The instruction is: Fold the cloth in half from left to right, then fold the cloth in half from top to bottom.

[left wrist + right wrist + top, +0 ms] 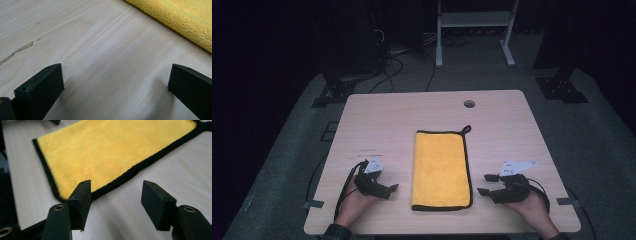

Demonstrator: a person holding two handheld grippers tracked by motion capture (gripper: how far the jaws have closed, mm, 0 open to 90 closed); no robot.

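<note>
yellow towel (441,169) flat mid-table | left gripper (393,188) just left of it, jaws wide, holding nothing | right gripper (484,184) just right, jaws apart, empty | both aimed at its near corners, likely to grab

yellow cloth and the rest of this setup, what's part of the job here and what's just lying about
Part of the job:
- yellow cloth, folded flat on the table
- left gripper, open, beside the cloth
- right gripper, open, beside the cloth

Just lying about:
- cables on the floor
- white stand beyond the table
- tape marks at the table's near edges
</note>
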